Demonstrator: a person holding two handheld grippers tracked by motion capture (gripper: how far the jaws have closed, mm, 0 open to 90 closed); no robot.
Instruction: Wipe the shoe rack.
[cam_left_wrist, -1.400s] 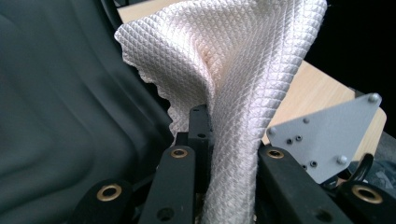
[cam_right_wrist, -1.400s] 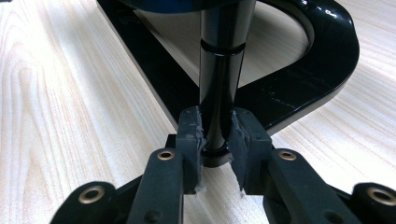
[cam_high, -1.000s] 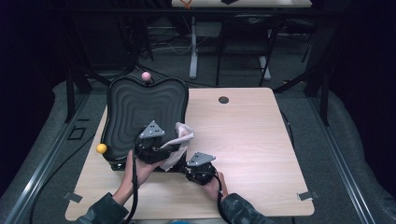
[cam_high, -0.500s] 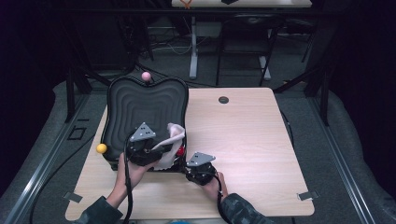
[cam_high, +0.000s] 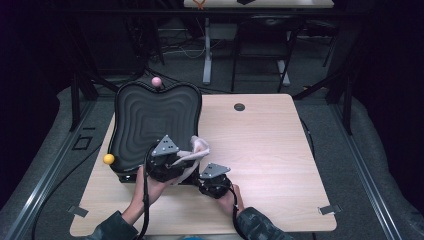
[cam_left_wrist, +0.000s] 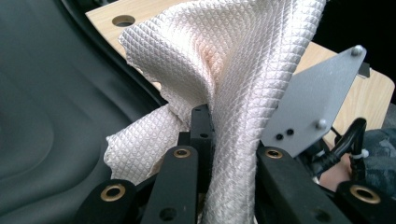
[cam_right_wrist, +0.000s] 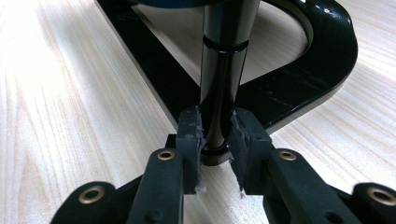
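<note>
Since a second ago the left gripper (cam_high: 176, 162) has drifted a little toward the left edge of the desk (cam_high: 280, 150) and back, carrying the cloth (cam_high: 196, 150) with it, while the right gripper (cam_high: 202, 181) has stayed put. Now the left gripper sits over the near right corner of the black wavy panel (cam_high: 150, 117), close to the desk's near edge. Its fingers (cam_left_wrist: 201, 135) are pinching the cream waffle-textured cloth (cam_left_wrist: 233, 70), which bunches up between them and fans out above, hanging against the panel's rim.

Just to its right, the right gripper (cam_right_wrist: 215, 135) lies low on the desk, its fingers (cam_right_wrist: 189, 135) clamped around a slim black post (cam_right_wrist: 223, 70). That post rises from a glossy black curved base (cam_right_wrist: 322, 60) resting flat on the wood. Post and base stand under the panel's near right corner.

The panel covers the left part of the desk. A pink ball (cam_high: 156, 81) sits at its far edge and a yellow ball (cam_high: 108, 159) at its near left corner. A dark round grommet (cam_high: 239, 106) is set in the desk near the far edge.
</note>
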